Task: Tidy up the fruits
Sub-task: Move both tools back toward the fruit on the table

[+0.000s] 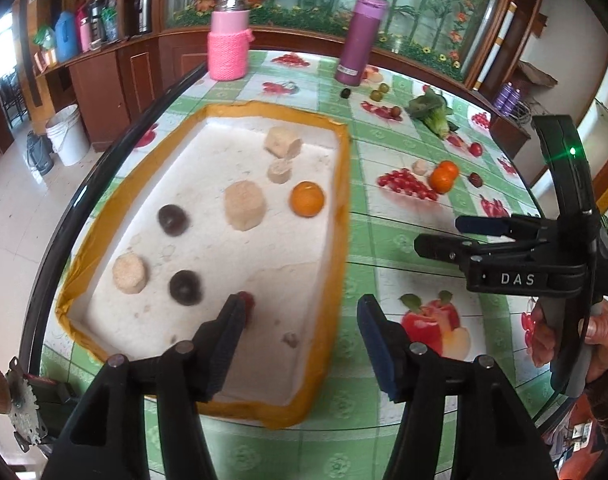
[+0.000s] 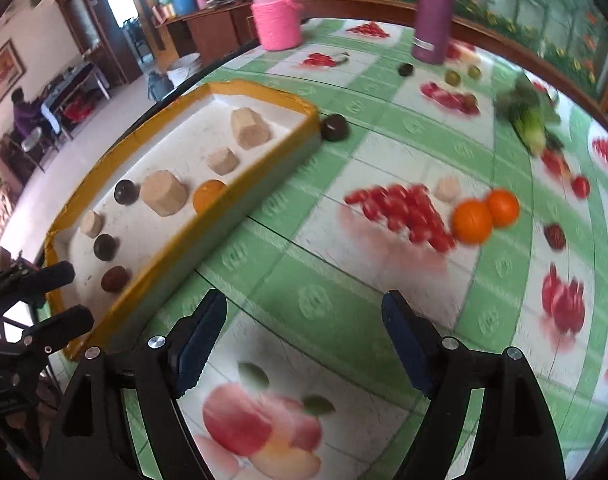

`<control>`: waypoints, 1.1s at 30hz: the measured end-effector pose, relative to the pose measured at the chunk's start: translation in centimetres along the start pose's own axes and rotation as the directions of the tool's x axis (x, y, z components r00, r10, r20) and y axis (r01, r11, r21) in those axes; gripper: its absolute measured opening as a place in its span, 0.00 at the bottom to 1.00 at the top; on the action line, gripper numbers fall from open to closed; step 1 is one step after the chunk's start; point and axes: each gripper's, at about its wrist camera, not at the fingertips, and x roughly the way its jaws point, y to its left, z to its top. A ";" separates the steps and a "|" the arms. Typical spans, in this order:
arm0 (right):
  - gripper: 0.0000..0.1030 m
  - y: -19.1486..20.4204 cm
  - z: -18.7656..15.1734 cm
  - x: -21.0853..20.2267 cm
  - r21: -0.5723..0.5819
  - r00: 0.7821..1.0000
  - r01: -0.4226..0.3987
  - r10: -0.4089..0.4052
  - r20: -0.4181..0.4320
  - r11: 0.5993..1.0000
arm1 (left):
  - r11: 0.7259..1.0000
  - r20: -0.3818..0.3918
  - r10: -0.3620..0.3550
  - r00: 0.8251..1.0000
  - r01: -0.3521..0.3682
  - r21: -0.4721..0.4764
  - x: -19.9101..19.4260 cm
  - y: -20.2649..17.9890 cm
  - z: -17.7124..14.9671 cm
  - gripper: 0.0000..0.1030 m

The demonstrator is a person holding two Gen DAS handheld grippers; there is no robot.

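Both grippers apart, nothing held: left gripper (image 1: pixel 300 344) over tray (image 1: pixel 339 216) lower edge, right gripper (image 2: pixel 304 336) over surface (image 2: pixel 304 248).

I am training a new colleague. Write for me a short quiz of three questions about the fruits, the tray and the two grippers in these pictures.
1. True or false: the left gripper is clamped on an orange.
2. How many oranges lie together on the tablecloth, outside the tray?
3. Multiple choice: which thing lies closest to the left gripper's fingertips? A) the purple bottle B) the small red fruit C) the green vegetable

Key
1. False: its jaws stand apart with nothing between them. The right gripper is empty too.
2. Two; a third orange is in the tray.
3. B, the small red fruit in the tray.
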 end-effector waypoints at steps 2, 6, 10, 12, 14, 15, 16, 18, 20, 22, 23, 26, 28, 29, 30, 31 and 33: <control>0.77 -1.5 -0.8 -0.5 0.053 1.000 -0.010 0.011 -0.007 0.999 | 1.000 0.000 -0.015 1.000 0.015 0.019 0.1 -1.1 0.2 0.62; 0.78 -4.4 -2.3 -1.4 0.135 0.996 0.070 -0.061 -0.064 0.988 | 0.998 -0.002 -0.037 0.999 0.037 0.055 0.2 -3.5 0.4 0.64; 0.78 -6.2 -4.0 -2.2 0.130 0.994 0.094 -0.085 -0.074 0.987 | 0.994 -0.008 -0.058 0.998 0.058 0.088 0.5 -5.9 0.5 0.64; 0.78 -7.4 -4.5 -2.6 0.126 0.991 0.122 -0.113 -0.076 0.985 | 0.992 -0.012 -0.068 0.998 0.069 0.101 0.7 -7.0 0.5 0.65; 0.78 -8.3 -4.6 -3.2 0.115 0.985 0.167 -0.163 -0.048 0.979 | 0.991 -0.018 -0.074 0.997 0.076 0.113 0.9 -8.0 0.4 0.67; 0.78 -8.9 -4.5 -3.4 0.114 0.985 0.171 -0.168 -0.033 0.979 | 0.990 -0.020 -0.075 0.997 0.076 0.119 1.0 -8.4 0.4 0.68; 0.78 -9.6 -4.1 -3.5 0.123 0.987 0.164 -0.162 -0.023 0.979 | 0.990 -0.024 -0.072 0.997 0.074 0.124 1.1 -8.8 0.4 0.68; 0.78 -11.2 -3.3 -3.5 0.159 0.990 0.138 -0.140 0.005 0.978 | 0.989 -0.033 -0.068 0.997 0.071 0.127 1.4 -9.3 0.3 0.68; 0.78 -12.1 -2.2 -3.3 0.174 0.991 0.124 -0.132 0.036 0.977 | 0.990 -0.041 -0.063 0.997 0.068 0.120 1.6 -9.7 0.3 0.69; 0.78 -12.3 -0.8 -2.5 0.160 0.991 0.110 -0.121 0.063 0.981 | 0.991 -0.047 -0.058 0.997 0.063 0.114 1.9 -9.9 0.4 0.69; 0.78 -12.2 -0.2 -2.0 0.145 0.991 0.101 -0.112 0.068 0.984 | 0.992 -0.049 -0.053 0.997 0.059 0.111 2.0 -10.0 0.4 0.69; 0.78 -11.0 1.5 -0.1 0.091 0.987 0.127 -0.134 0.087 0.988 | 0.993 -0.053 -0.045 0.998 0.051 0.103 2.2 -10.3 0.5 0.69; 0.77 -10.9 2.5 1.4 0.102 0.989 0.116 -0.124 0.081 0.988 | 0.994 -0.058 -0.040 0.998 0.045 0.103 2.4 -10.4 0.6 0.70; 0.74 -11.1 2.9 1.9 0.121 0.992 0.090 -0.100 0.079 0.989 | 0.994 -0.060 -0.037 0.998 0.043 0.104 2.4 -10.5 0.6 0.70; 0.69 -11.3 3.2 2.5 0.146 0.995 0.058 -0.070 0.078 0.988 | 0.993 -0.061 -0.033 0.998 0.040 0.107 2.5 -10.6 0.7 0.70; 0.67 -11.5 3.5 3.0 0.168 0.996 0.030 -0.043 0.078 0.985 | 0.993 -0.063 -0.029 0.998 0.036 0.111 2.6 -10.7 0.8 0.70; 0.65 -11.4 4.0 3.3 0.178 0.993 0.030 -0.049 0.104 0.983 | 0.993 -0.066 -0.024 0.998 0.032 0.118 2.9 -10.9 1.1 0.70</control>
